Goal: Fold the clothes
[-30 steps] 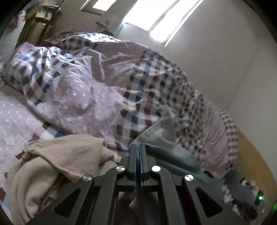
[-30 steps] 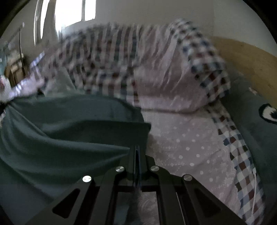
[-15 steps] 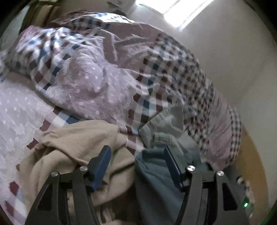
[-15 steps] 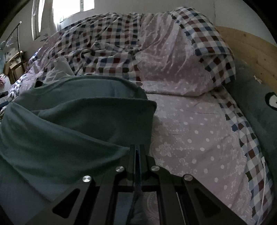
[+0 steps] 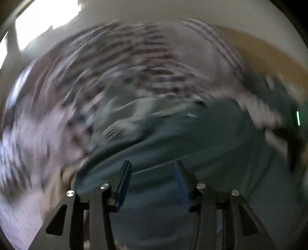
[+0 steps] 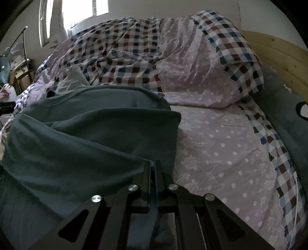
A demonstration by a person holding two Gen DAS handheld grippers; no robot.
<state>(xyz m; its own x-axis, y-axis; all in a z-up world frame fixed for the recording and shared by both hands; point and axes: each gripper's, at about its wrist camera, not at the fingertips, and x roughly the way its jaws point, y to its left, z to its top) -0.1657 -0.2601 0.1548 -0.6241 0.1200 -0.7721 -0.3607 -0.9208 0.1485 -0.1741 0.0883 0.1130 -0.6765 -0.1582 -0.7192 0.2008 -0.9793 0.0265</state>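
Right gripper point(image 6: 153, 169) clamps teal garment point(image 6: 86, 138), lower centre; left gripper point(image 5: 152, 173), just closing partway, empty: regrasp loose edge.

- checked duvet point(image 6: 123, 50) bunched up along the far side of the bed, lilac dotted underside showing
- lilac polka-dot sheet point(image 6: 221, 146) with a lacy print
- wooden headboard point(image 6: 277, 52) on the right
- bright window point(image 6: 86, 9) behind, cluttered shelf point(image 6: 21, 75) far left
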